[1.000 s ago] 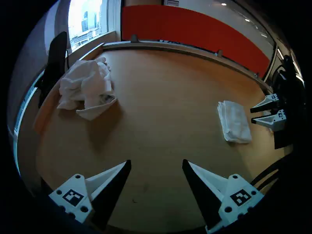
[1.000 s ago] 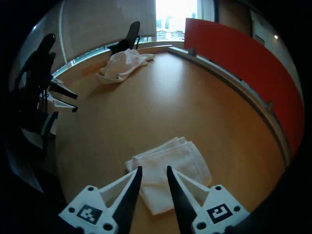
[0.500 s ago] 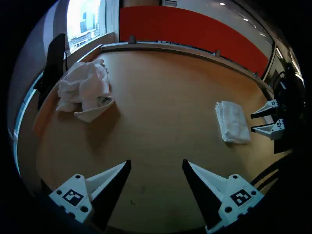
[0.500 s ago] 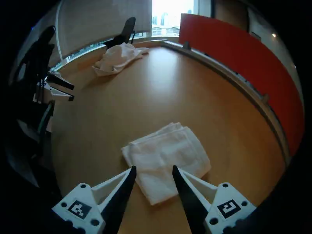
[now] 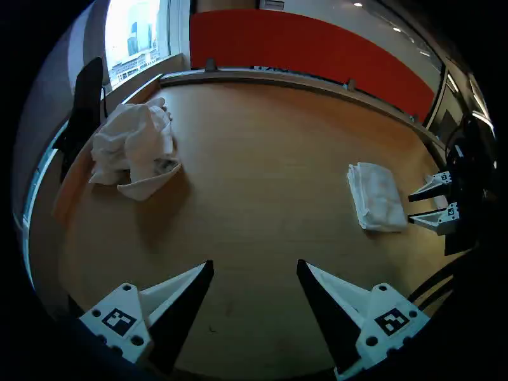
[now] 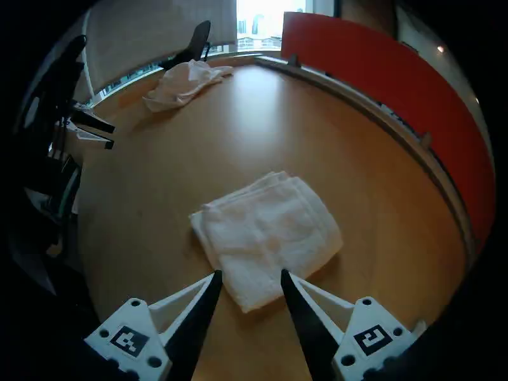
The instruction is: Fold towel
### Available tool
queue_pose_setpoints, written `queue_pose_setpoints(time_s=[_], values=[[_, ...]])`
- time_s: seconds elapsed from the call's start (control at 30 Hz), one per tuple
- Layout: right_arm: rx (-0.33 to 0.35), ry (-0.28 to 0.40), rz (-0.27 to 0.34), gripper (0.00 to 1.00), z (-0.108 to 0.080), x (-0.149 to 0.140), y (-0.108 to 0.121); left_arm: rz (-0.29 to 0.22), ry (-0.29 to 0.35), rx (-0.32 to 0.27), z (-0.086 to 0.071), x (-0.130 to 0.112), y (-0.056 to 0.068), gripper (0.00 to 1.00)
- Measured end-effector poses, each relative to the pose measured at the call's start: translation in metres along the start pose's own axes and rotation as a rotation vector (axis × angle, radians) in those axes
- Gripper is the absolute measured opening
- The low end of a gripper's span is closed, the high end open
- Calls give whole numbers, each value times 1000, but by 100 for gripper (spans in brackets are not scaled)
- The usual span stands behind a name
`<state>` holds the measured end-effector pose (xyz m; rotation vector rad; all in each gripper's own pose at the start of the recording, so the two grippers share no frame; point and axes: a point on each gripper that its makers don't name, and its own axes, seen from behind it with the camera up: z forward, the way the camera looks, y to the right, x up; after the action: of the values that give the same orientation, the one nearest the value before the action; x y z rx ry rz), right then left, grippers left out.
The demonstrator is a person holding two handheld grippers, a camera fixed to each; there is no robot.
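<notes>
One neatly folded white terry towel [image 6: 267,238] lies on the one curved-edged wooden counter [image 5: 267,146]. One crumpled heap of white cloth [image 5: 133,149] sits there too; how many pieces it holds cannot be told. One black office chair [image 5: 82,114], one long red divider panel [image 5: 305,44]. Two white plastic claws: left claw [image 5: 254,263], right claw [image 6: 251,273].

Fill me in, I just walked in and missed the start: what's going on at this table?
A person holds a claw in each hand. The right claw is open at the near edge of a folded white towel lying flat on the wooden table, gripping nothing. The left claw is open over bare wood; a crumpled white cloth pile sits at the far corner.
</notes>
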<state>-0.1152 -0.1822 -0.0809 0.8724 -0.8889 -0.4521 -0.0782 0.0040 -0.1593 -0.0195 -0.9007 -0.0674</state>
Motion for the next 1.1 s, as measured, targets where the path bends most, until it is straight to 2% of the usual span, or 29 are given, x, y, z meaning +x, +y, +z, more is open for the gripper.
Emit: queue_pose_setpoints(time_s=[0.33, 0.57, 0.7, 0.9, 1.1], values=[[-23, -49, 23, 70, 11, -32, 1, 3, -2, 1, 0, 0, 1, 97], [-22, -63, 44, 69, 14, -42, 0, 6, -2, -1, 0, 2, 2, 98], [-23, -70, 56, 62, 16, -45, -1, 7, -1, -1, 0, 2, 2, 97], [-25, -81, 63, 42, 18, -51, -2, 7, -1, -1, 0, 2, 3, 97], [-29, -79, 65, 33, 18, -53, -3, 7, -4, 0, 1, 1, 2, 97]])
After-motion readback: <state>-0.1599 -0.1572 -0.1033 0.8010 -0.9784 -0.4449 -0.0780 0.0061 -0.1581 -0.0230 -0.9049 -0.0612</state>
